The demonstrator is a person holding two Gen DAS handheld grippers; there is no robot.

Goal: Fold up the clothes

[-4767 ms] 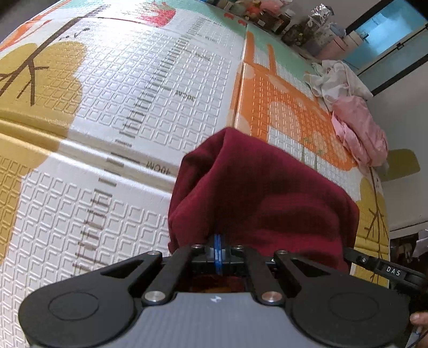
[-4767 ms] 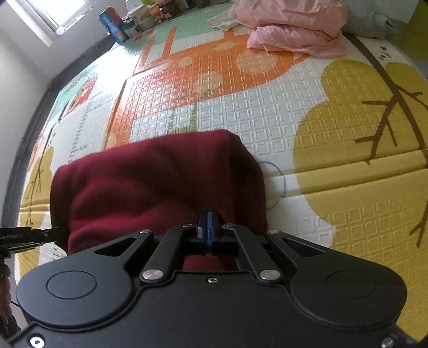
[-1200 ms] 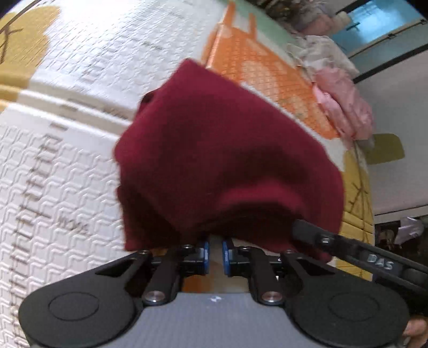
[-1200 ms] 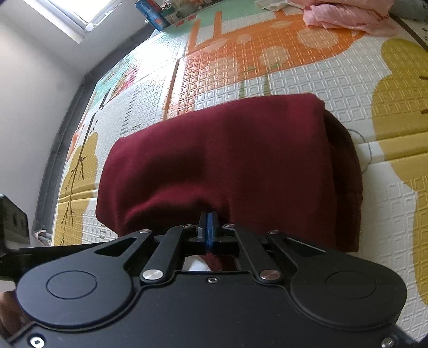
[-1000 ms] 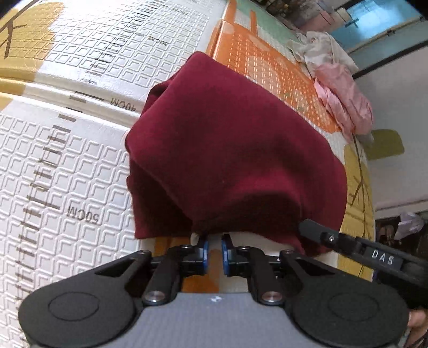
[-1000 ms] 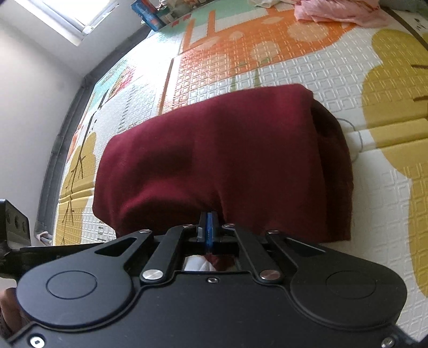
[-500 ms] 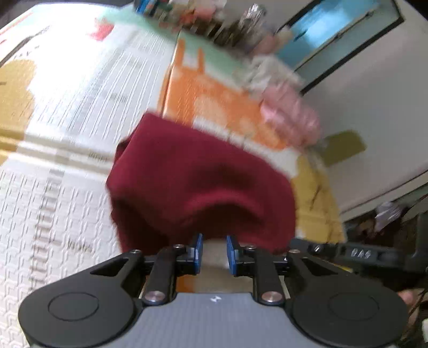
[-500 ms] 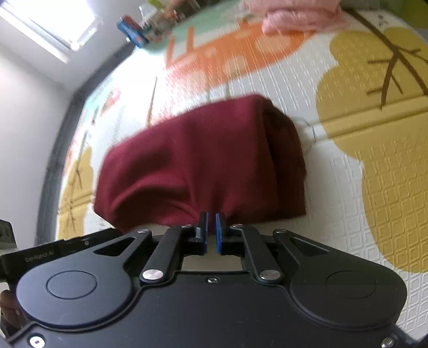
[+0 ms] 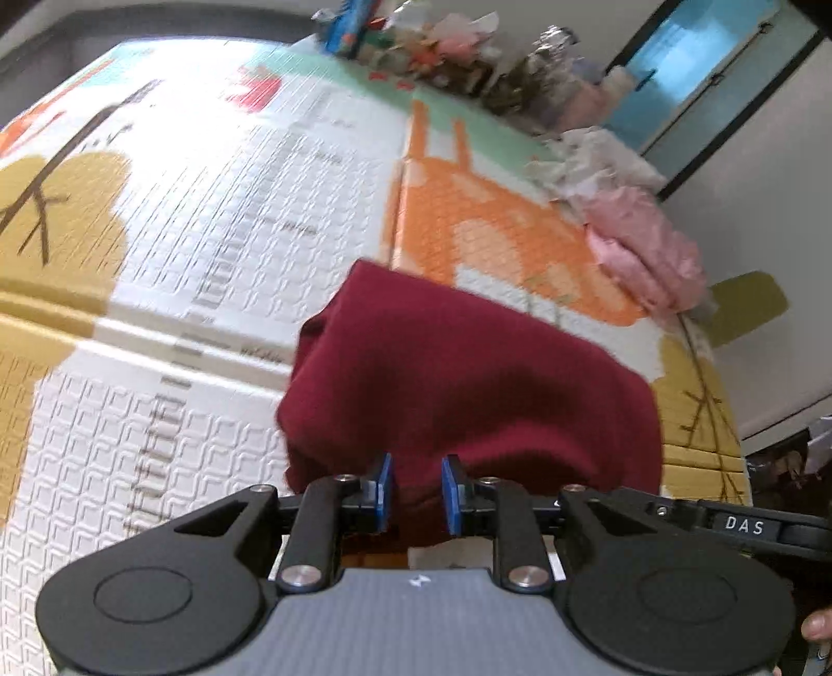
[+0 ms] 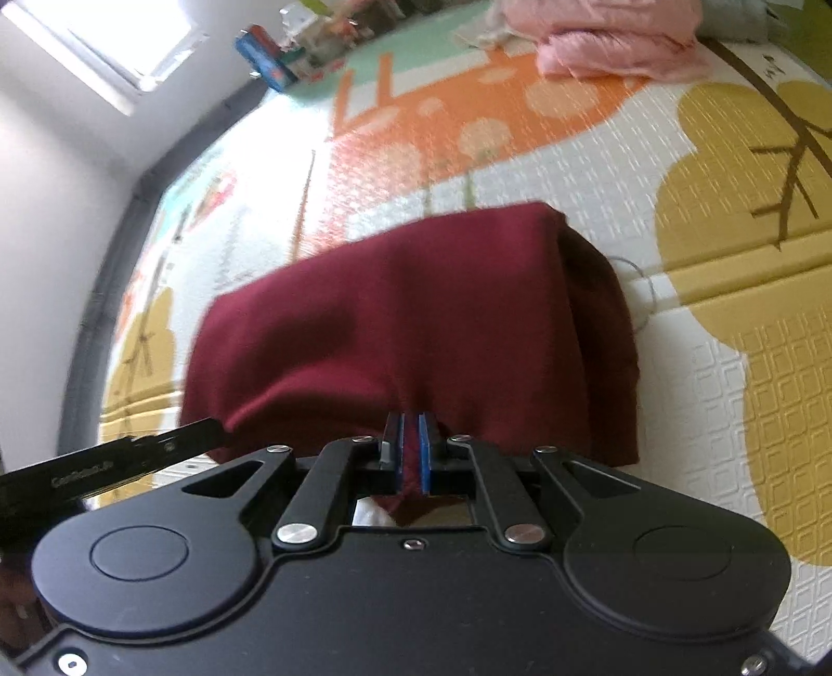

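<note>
A folded dark red garment (image 9: 468,385) lies on the patterned play mat (image 9: 156,416); it also shows in the right wrist view (image 10: 416,322). My left gripper (image 9: 416,491) is open at the garment's near edge, with cloth showing in the gap between its blue pads but not pinched. My right gripper (image 10: 410,452) stands slightly open at the same near edge, further right, a strip of red cloth between its pads. The right gripper's body shows at the lower right of the left wrist view (image 9: 743,525).
A heap of pink and white clothes (image 9: 639,244) lies at the mat's far right, also in the right wrist view (image 10: 619,47). Boxes and clutter (image 9: 431,47) line the far edge. A grey mat border (image 10: 104,291) runs along the left wall.
Both grippers held the garment's near edge shut, then opened: the left first, the right half a second ago. Both have pulled back and the garment has settled on the mat.
</note>
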